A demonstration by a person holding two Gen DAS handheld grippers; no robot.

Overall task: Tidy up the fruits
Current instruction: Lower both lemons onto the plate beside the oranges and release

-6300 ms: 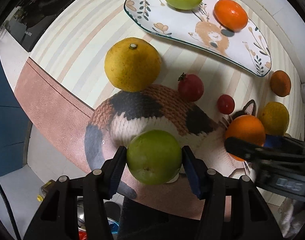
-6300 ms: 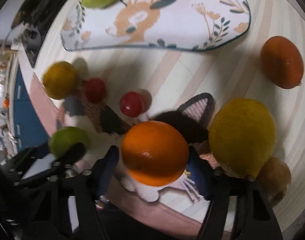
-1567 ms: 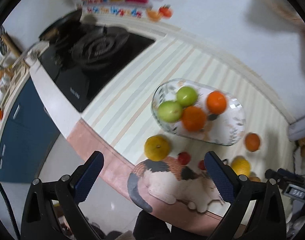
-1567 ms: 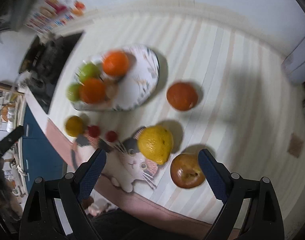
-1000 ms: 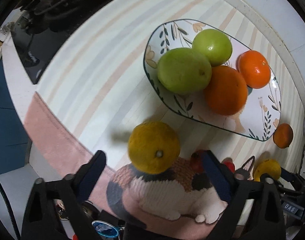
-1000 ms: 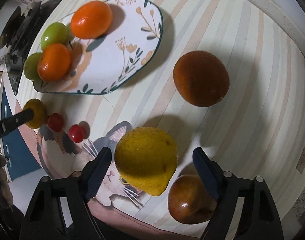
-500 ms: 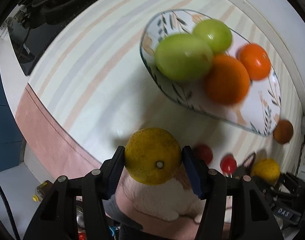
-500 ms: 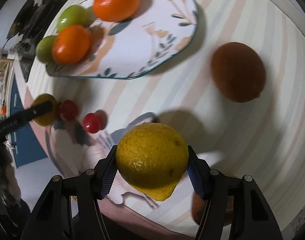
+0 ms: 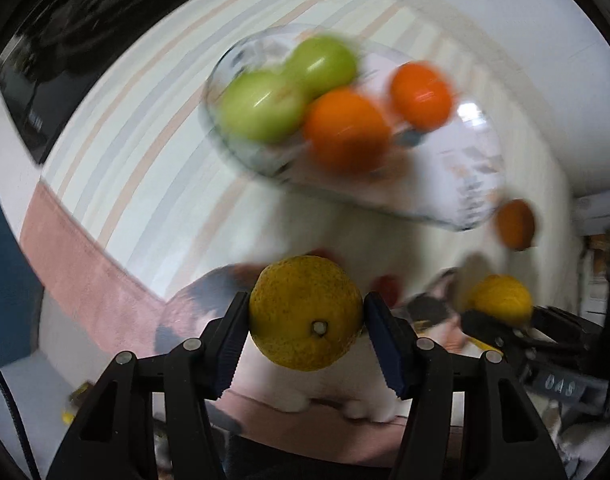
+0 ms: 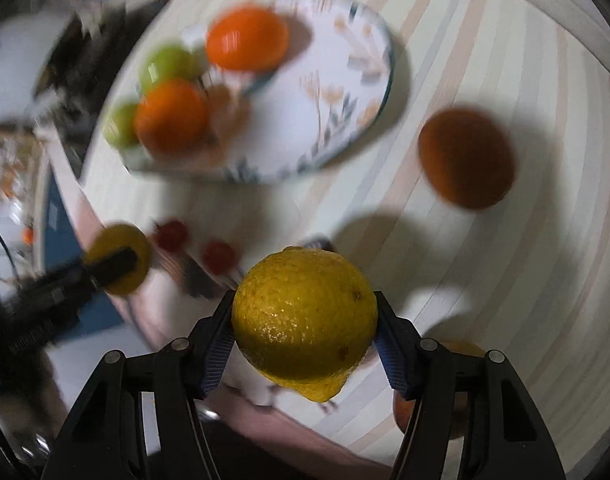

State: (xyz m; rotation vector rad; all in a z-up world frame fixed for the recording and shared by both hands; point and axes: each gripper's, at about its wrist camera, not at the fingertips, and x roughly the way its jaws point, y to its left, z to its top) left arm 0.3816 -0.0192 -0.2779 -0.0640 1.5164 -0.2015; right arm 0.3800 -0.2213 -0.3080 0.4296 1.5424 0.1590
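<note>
A yellow orange (image 9: 306, 312), stem scar toward the camera, is clamped between the blue pads of the left gripper (image 9: 305, 326) and is held above the cat-patterned mat (image 9: 193, 300). A lemon (image 10: 304, 322) is clamped in the same way by the right gripper (image 10: 303, 330), above the striped tabletop (image 10: 505, 60). Both views are blurred.

On the floral oval plate (image 10: 345, 92), four fruits are grouped toward one end: two green fruits (image 9: 261, 106), one large orange (image 9: 347, 130) and one smaller orange (image 9: 421, 94). The other end of the plate is shown bare.

Off the plate, a dark orange fruit (image 10: 467, 158) is seen on the tabletop beside the plate's rim, and two small red fruits (image 10: 171, 234) are seen between the plate and the mat. A brownish fruit (image 10: 457, 392) is partly hidden behind the right gripper's finger; its kind cannot be told.

Each gripper with its load is also visible at the edge of the other's view.
</note>
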